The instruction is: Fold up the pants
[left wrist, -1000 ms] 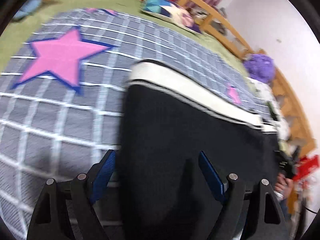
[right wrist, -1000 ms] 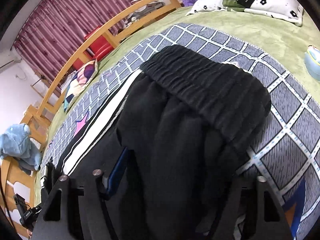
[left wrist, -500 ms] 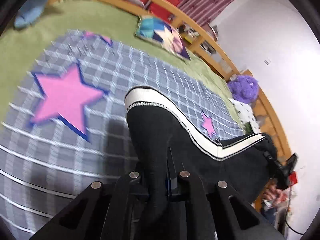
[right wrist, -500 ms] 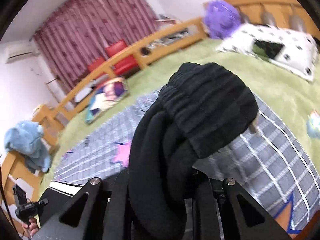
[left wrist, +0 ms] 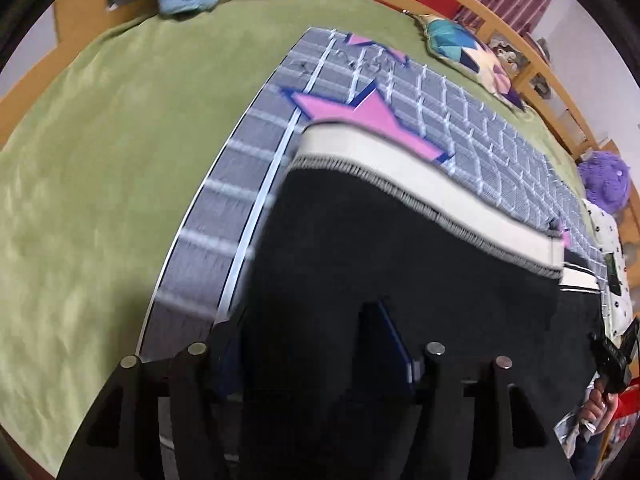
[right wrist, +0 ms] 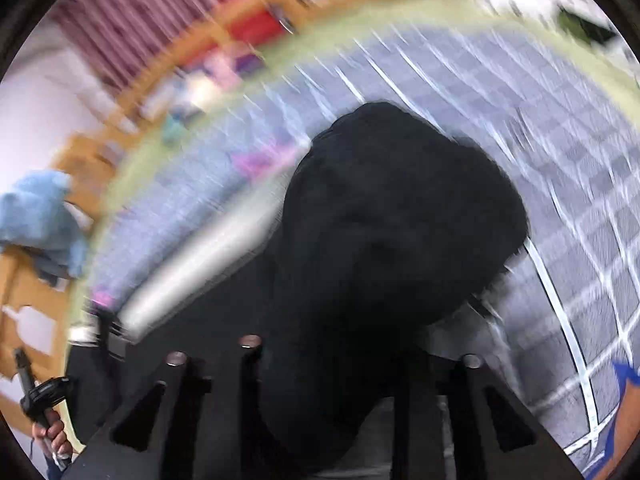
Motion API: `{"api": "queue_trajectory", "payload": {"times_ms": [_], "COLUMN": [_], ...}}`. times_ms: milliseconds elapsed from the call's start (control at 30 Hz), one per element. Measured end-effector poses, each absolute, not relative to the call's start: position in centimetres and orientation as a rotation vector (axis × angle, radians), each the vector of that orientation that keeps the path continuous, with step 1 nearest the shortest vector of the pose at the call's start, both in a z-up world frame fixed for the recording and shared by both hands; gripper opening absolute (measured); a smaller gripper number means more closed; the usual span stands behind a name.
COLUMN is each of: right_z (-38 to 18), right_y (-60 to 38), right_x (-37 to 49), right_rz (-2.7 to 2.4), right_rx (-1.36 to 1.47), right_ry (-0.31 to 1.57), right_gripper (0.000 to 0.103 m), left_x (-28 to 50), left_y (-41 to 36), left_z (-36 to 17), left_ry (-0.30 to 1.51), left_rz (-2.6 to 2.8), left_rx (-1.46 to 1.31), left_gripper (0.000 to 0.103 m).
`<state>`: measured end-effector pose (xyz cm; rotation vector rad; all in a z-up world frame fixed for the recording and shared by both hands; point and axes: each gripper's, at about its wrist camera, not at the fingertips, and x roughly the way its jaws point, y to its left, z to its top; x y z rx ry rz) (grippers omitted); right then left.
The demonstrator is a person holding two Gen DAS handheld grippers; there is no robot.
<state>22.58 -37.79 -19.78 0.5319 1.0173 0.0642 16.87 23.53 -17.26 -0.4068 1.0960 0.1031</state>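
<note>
A: Where are the pants?
B: On the bed, flat on the grey checked blanket, over the green cover. The white side stripe is on the far edge and its end covers part of a pink star.
A: Left hand-held gripper?
B: Released. Jaws have just been opening, w/ black cloth lying between the fingers and one blue pad bare.
A: Right hand-held gripper?
B: Pic's v. blurred. Jaws have just been opening too. A bunched black end of the pants fills the gap and hides the pads, so can't tell if it's gripped or let go.
</note>
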Motion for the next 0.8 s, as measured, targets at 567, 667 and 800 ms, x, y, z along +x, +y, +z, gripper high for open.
{"api": "queue_trajectory", "payload": {"times_ms": [567,667,800], "right_z": [-11.8,-11.8,-13.7], "right_y": [-28.1,-22.0,-14.7], "right_x": [13.2,13.4,14.2], "right_rz": [0.107,0.265,0.436], "right_rx": [0.219,0.201,0.226], "right_ry": [0.868,0.896,0.960], "right_gripper": [0.045,0.050,0.050], "left_x": [7.8,6.7,5.4], "left_y": [16.9,18.9,21.2], "left_z": [-16.6,-16.4,-15.6], "left_ry": [0.935,0.914,0.872], "left_rz": [0.156,0.135,0.113], "left_rx": [-0.117,-0.235,-0.391], "left_gripper": [0.086,0.086,0.086]}}
